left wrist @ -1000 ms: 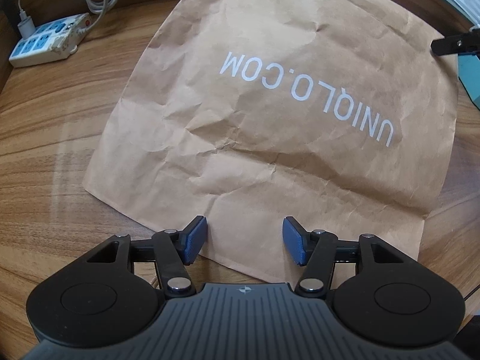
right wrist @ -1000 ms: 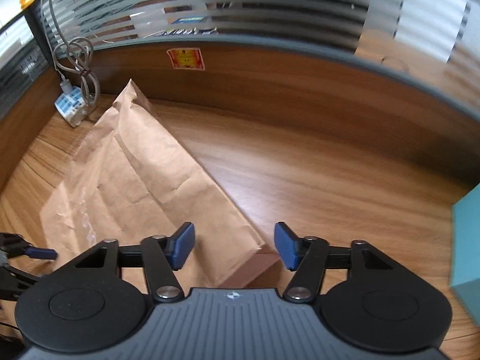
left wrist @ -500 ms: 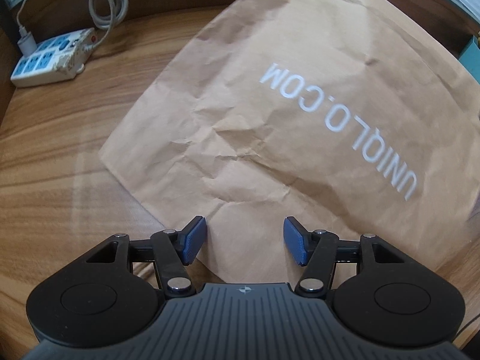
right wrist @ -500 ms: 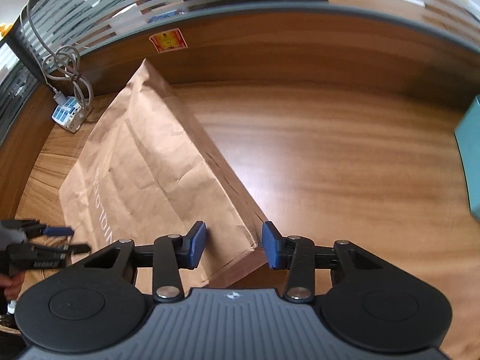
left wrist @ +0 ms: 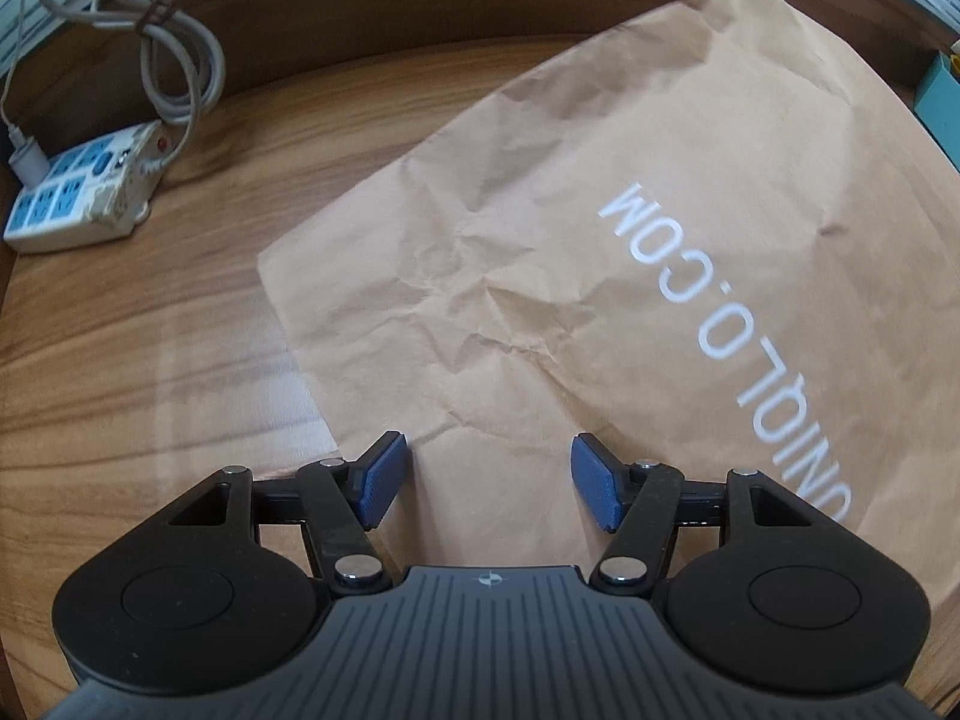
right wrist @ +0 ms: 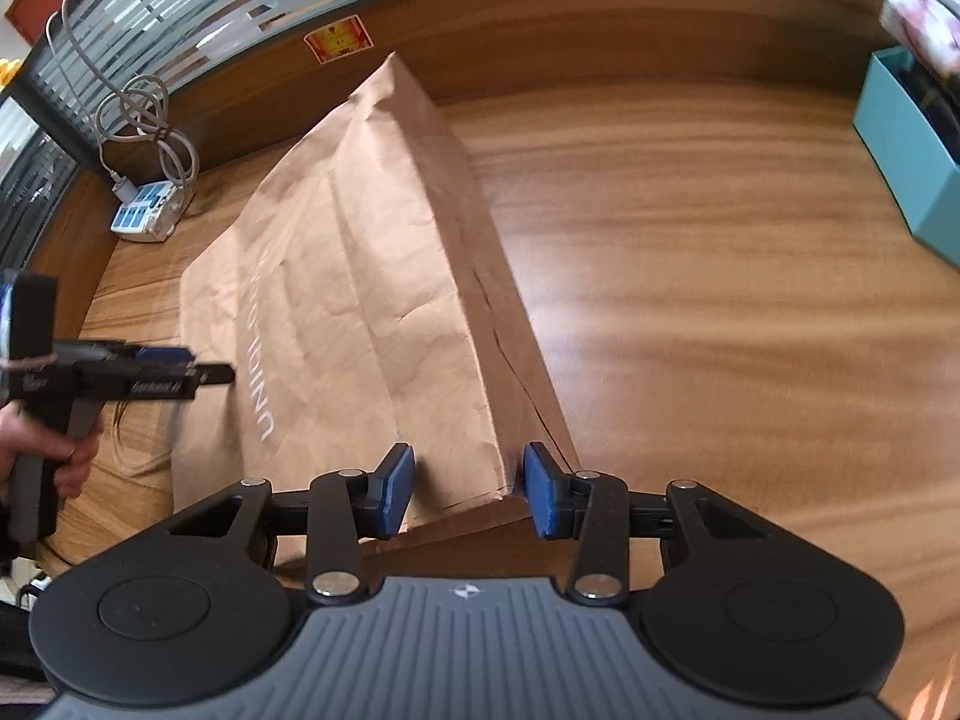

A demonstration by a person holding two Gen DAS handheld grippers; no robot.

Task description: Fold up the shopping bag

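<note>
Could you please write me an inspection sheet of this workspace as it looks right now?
Surface: wooden table, grain visible.
Job's things: brown paper bag lying flat and creased, white lettering up; its near corner lifted off the table in the right wrist view.
Clutter: teal box at the far right.
Grippers: left gripper open over the bag's near edge; right gripper open, pads either side of the bag's near corner, contact unclear.
Cables: grey cord looped and tied, above a power strip with a plug in it.
Surroundings: wooden back panel with a red sticker; striped glass above it.
</note>
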